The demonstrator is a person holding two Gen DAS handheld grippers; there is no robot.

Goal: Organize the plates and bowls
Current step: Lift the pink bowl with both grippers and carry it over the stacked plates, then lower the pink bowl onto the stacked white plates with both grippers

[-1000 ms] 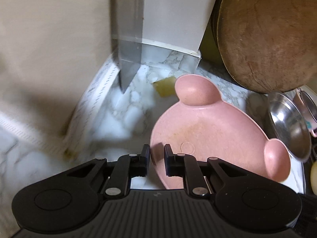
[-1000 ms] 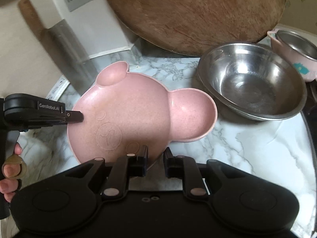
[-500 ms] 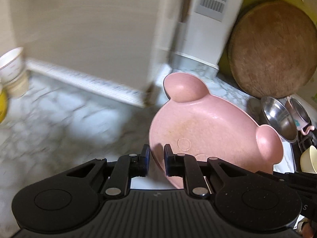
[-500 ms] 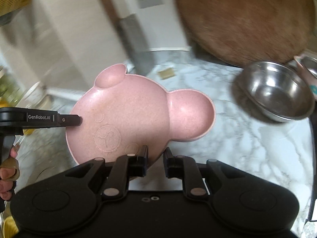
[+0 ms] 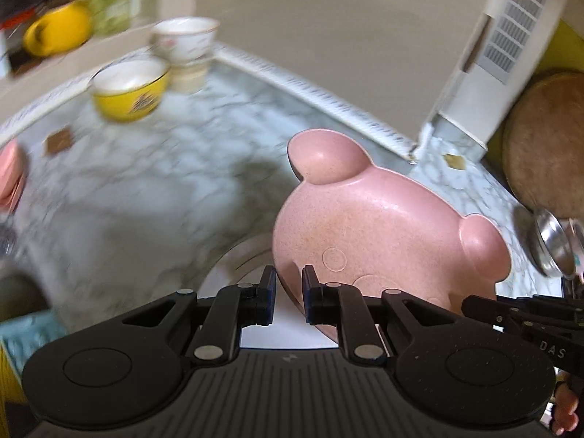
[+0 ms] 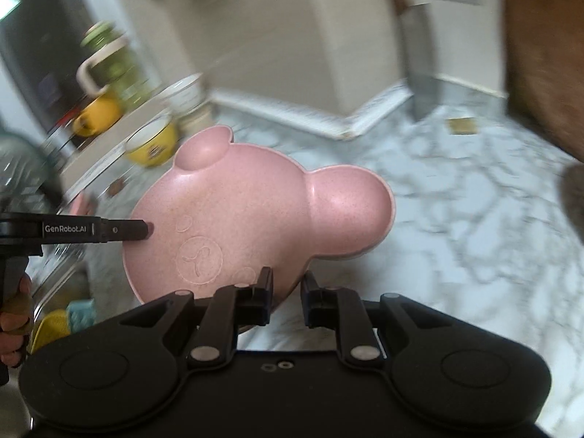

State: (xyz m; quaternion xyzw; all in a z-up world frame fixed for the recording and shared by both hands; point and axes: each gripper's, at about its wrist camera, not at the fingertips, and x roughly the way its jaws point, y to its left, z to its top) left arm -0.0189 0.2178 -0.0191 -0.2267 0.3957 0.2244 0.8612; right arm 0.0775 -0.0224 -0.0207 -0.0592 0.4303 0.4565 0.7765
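A pink bear-shaped plate [image 5: 383,233] with two round ear cups is held in the air above the marble counter [image 5: 146,182]. My left gripper [image 5: 288,292] is shut on the plate's near rim. My right gripper [image 6: 286,292] is shut on another part of the rim; the plate shows large in the right wrist view [image 6: 248,226]. The left gripper's finger [image 6: 124,230] reaches in from the left there. A white plate [image 5: 233,273] lies on the counter under the pink plate.
A yellow bowl [image 5: 127,91] and a white bowl [image 5: 186,40] stand at the far left of the counter. A steel bowl [image 5: 551,248] and a round wooden board [image 5: 547,146] are at the right. A pink dish edge [image 5: 11,175] shows at far left.
Both grippers have carried the pink plate up and to the left, away from the steel bowl and wooden board. The yellow and white bowls have come into view.
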